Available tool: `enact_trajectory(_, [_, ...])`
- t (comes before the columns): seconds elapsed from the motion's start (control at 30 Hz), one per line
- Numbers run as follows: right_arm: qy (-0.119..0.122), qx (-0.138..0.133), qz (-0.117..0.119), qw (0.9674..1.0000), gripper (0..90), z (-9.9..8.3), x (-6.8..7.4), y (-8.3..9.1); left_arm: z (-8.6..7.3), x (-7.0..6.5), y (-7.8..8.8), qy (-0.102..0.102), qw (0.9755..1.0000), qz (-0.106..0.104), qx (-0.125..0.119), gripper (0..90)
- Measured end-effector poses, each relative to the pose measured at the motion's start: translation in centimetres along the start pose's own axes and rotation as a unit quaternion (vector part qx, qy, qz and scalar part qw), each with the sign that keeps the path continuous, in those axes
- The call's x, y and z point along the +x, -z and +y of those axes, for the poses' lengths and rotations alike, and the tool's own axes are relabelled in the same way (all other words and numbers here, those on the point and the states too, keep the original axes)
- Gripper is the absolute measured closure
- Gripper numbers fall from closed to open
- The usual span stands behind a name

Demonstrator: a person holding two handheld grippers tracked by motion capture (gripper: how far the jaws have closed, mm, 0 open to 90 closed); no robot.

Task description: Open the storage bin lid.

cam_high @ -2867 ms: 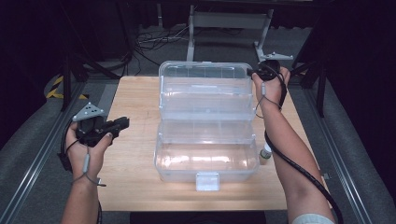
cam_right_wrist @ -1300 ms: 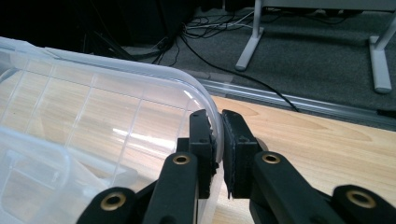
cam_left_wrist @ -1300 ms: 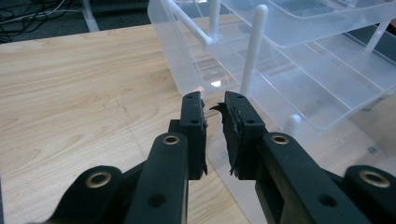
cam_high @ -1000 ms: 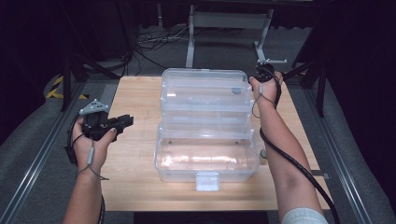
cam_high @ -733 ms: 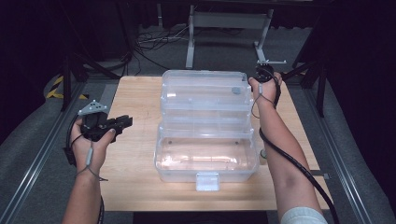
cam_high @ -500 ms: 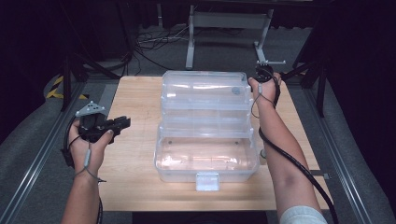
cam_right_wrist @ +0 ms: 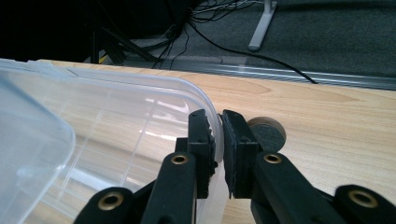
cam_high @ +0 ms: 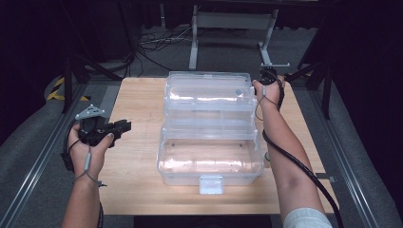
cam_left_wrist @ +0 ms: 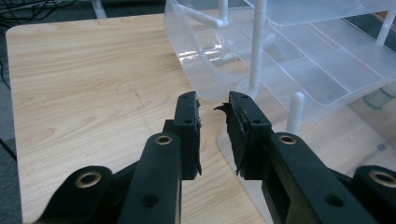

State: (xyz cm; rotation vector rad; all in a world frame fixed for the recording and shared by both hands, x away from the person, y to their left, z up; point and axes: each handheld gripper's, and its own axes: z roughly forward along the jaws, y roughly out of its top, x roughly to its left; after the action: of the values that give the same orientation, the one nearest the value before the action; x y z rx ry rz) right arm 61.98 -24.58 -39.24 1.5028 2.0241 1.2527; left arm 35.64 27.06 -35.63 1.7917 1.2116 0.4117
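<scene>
A clear plastic tiered organiser box (cam_high: 209, 128) stands opened out in the middle of the light wooden worktop (cam_high: 138, 161), its trays stepped upward toward the far edge and its white latch tab (cam_high: 211, 184) facing the person. The right tongs (cam_high: 268, 78) are at the far right corner of the box's raised lid; in the right gripper view (cam_right_wrist: 218, 135) their two black jaws are clamped on the thin transparent rim of that lid (cam_right_wrist: 140, 93), one jaw inside the rim and one outside. Just past them on the worktop lies a small round brown disc with a dark grey face (cam_right_wrist: 267, 133). The left tongs (cam_high: 116, 129) hover over the left side of the worktop, apart from the box, pointing toward it. In the left gripper view (cam_left_wrist: 214, 116) their jaws stand parted with nothing between them, having just been opening, and the box's curved lower wall and white hinge posts (cam_left_wrist: 254, 56) lie just ahead.
</scene>
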Motion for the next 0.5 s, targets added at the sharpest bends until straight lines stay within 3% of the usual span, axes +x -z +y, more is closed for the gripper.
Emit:
enact_trajectory(0.2, [0.007, 0.003, -0.002, 1.0, 80.9, 0.1, 0.0, -0.1, 0.0, 0.1, -0.1, 0.001, 1.0, -0.001, 0.002, 72.1])
enact_trajectory(0.3, [0.017, -0.008, -0.008, 0.9998, 71.3, 0.3, 0.2, 0.4, 0.1, 0.1, -0.2, 0.0, 1.0, -0.002, 0.002, 69.5])
enact_trajectory(0.37, [0.018, -0.018, -0.001, 0.9997, 66.0, 0.6, 0.4, 1.0, 0.2, 0.2, -0.3, 0.001, 1.0, -0.003, 0.002, 67.1])
enact_trajectory(0.5, [0.044, -0.039, 0.004, 0.9983, 58.9, 1.0, 1.0, 3.0, 0.6, 0.4, -0.5, 0.002, 1.0, -0.007, -0.003, 62.9])
